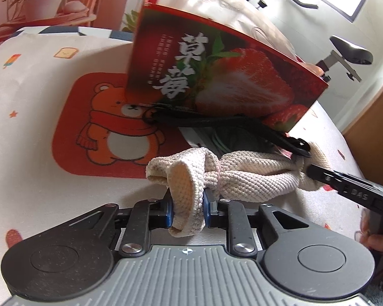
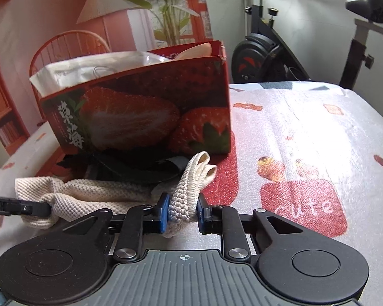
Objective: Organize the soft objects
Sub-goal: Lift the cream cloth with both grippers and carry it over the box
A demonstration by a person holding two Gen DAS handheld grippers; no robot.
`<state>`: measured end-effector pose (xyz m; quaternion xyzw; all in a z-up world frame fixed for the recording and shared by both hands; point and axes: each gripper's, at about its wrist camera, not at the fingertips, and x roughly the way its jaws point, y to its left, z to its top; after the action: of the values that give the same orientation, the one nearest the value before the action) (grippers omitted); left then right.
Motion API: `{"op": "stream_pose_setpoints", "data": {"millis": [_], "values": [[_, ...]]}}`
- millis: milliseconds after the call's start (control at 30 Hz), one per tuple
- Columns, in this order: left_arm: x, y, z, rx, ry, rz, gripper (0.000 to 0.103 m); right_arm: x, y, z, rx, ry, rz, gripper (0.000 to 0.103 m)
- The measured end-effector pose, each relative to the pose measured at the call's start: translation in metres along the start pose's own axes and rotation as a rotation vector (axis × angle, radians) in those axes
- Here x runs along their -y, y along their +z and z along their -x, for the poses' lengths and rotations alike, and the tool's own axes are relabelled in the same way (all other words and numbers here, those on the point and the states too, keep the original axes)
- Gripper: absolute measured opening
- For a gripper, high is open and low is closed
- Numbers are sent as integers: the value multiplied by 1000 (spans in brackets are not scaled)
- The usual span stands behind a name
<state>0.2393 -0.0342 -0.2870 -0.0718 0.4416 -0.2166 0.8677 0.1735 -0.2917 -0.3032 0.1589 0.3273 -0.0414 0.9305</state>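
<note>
The tabletop [image 2: 306, 127] is covered by a pale printed cloth [image 1: 38, 81] bearing an orange panel with a cartoon bear [image 1: 109, 130] on one side and a red panel with the word "Cute" on the other. A red strawberry-printed box [image 1: 217, 76] stands on the cloth near the middle, its top open, with a clear plastic bag [image 2: 89, 66] protruding above the rim. A dark item with black straps [image 1: 229, 127] lies on the cloth directly against the foot of the box. A cream knitted fabric item [image 1: 252, 176] lies just in front of the dark item, stretched sideways between the two tools. The left hand-held gripper [image 1: 187, 207] is clenched on one folded end of the knitted item, with both blue pads pressing the fabric between them. The right hand-held gripper [image 2: 182, 210] is clamped on a doubled strap-like part [image 2: 191, 178] of the same item, again with both blue pads in contact with the fabric. In the left wrist view the right tool enters from the right edge, with part of a hand [image 1: 380, 244] visible beside it. An exercise bike [image 2: 268, 51] stands beyond the tabletop.
</note>
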Motion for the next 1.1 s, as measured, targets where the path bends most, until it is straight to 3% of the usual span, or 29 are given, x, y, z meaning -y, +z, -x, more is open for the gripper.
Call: {"op": "stream_pose_setpoints", "data": {"millis": [167,467,833,1100], "values": [[-9,0,7,0,17,29,23,3,-5,9,-26,34,-66,16],[-20,-4,19,22,33,77,23,-32,-8,20,-67,50,62,14],[-14,3,59,169,3,46,23,-53,13,59,34,61,138,14],[5,42,98,316,-27,-47,23,-60,53,86,135,60,175,14]]}}
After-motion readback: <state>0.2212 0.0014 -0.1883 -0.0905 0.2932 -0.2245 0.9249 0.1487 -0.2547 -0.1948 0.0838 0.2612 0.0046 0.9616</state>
